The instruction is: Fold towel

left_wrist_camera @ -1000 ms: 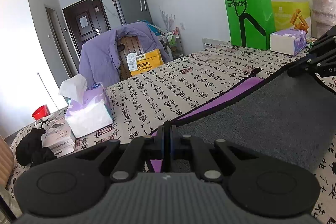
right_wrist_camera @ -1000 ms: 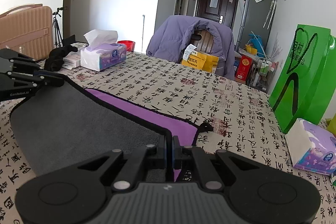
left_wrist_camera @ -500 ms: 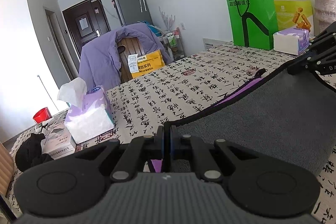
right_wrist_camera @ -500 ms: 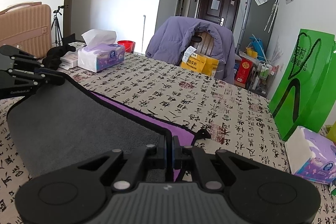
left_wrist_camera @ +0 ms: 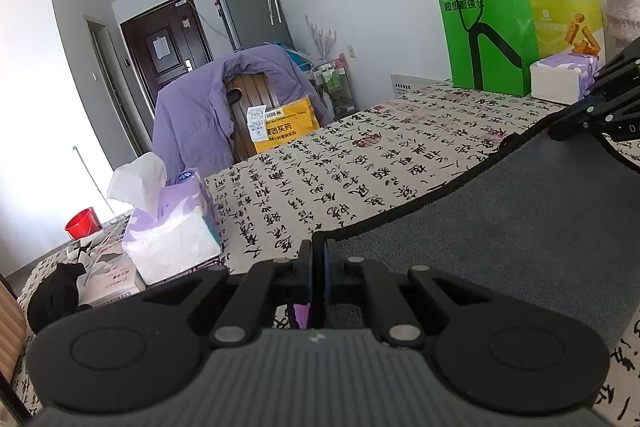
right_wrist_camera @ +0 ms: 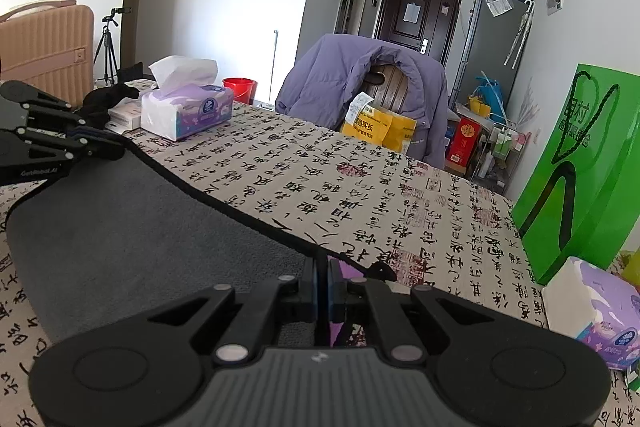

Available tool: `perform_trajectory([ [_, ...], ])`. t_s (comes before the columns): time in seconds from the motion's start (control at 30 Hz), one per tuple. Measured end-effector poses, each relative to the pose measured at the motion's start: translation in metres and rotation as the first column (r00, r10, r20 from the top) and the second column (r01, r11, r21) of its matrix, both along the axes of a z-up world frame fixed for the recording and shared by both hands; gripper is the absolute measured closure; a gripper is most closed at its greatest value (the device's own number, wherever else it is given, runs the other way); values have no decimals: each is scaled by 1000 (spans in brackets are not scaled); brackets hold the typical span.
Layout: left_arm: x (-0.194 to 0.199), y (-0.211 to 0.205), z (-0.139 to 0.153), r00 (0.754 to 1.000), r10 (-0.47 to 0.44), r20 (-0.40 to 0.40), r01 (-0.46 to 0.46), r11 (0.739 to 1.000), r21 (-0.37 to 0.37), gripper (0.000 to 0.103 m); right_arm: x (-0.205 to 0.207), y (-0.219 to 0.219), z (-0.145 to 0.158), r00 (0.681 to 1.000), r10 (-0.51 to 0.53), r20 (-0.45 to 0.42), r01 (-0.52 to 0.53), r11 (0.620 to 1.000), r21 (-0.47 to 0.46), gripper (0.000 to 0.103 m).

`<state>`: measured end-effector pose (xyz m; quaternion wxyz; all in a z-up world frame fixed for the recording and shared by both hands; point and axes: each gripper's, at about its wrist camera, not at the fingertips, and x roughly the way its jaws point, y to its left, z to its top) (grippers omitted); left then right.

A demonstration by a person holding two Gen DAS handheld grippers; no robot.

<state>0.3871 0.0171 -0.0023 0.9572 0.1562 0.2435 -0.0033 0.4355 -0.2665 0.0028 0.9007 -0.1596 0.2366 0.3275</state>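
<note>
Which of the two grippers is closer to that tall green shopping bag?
The right gripper. It pinches the towel corner on the green bag's side of the table, while the left gripper pinches the opposite corner, nearer the open tissue pack.

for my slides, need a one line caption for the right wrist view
Right gripper shut on a grey towel corner, lifted over the calligraphy tablecloth.

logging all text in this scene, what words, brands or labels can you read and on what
"目村" on the green bag; the smaller line under it is blurred.
"美团买药" on the yellow bag by the chair.
"GenRobot.AI" on the left gripper, seen from the right wrist.
Calligraphy on the tablecloth: too stylised to read.
Tissue pack logo: too small.
</note>
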Motion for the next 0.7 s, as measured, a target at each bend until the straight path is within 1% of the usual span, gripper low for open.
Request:
perform_trajectory([
  [0.7,17,2,-2,1000,-2,8,2,1000,17,97,11,2,-5,1000,-3,1,3,1000,-12,99],
])
